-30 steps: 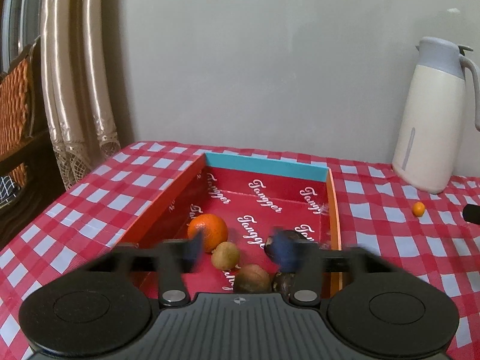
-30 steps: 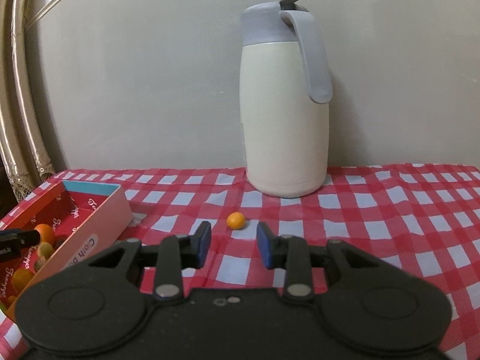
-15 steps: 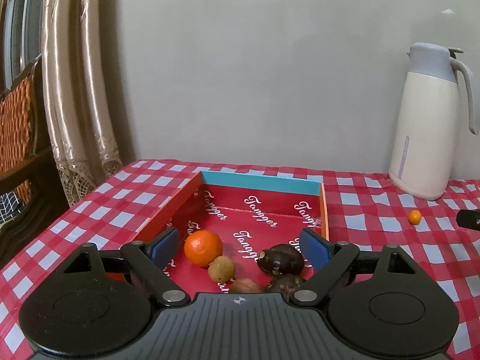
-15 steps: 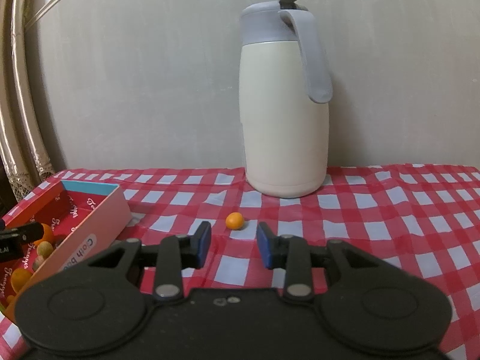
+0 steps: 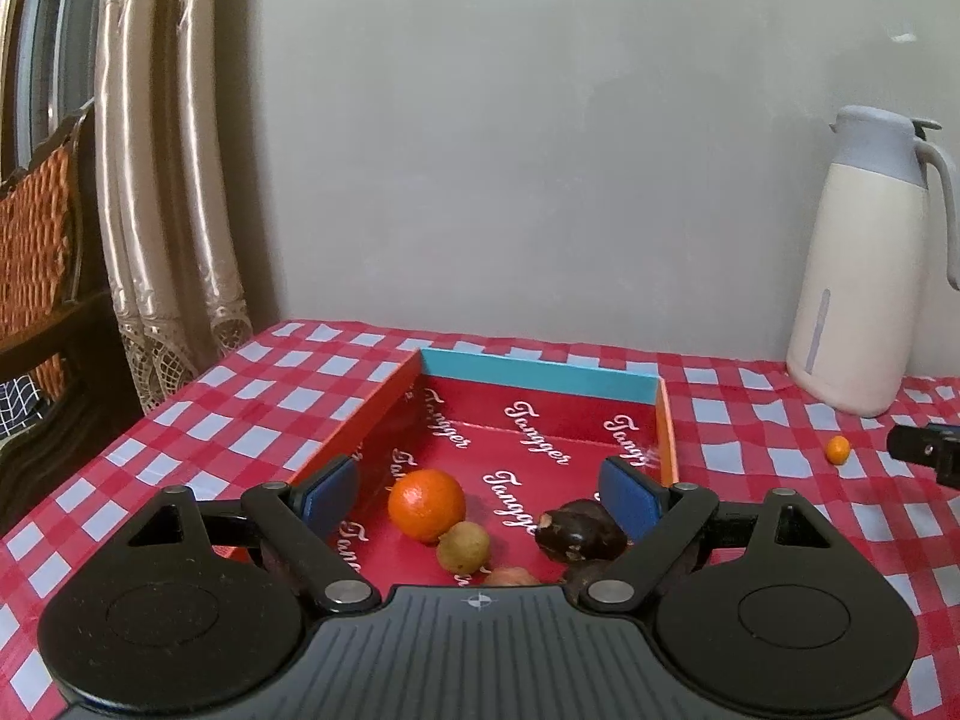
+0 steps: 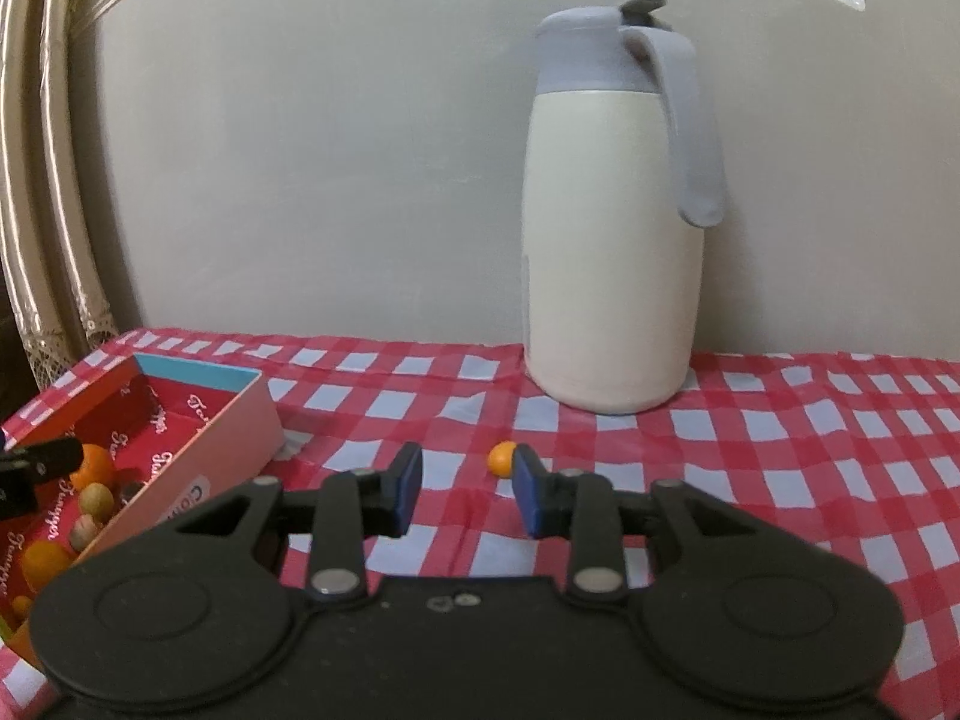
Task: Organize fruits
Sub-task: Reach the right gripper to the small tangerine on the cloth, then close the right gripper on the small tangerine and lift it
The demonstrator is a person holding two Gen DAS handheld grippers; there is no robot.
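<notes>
A red cardboard box point(image 5: 543, 381) with a blue far wall sits on the checked tablecloth; it also shows in the right wrist view point(image 6: 240, 429). Inside lie an orange point(image 5: 426, 504), a small tan fruit point(image 5: 463, 549), a dark brown fruit point(image 5: 579, 531) and others partly hidden by my gripper. My left gripper point(image 5: 480, 495) is wide open and empty above the box's near end. A small orange fruit point(image 6: 501, 457) lies on the cloth, also seen in the left wrist view point(image 5: 837, 450). My right gripper point(image 6: 465, 489) is open, just short of it, with the fruit by its right fingertip.
A cream and grey thermos jug point(image 6: 612, 228) stands against the wall behind the small fruit, also in the left wrist view point(image 5: 870, 264). Curtains point(image 5: 162, 180) and a chair point(image 5: 42, 228) are off the table's left edge.
My left gripper has opened wide, dropped the dark fruit into the box and drawn back and up. My right gripper has moved left and closer to the small orange fruit.
</notes>
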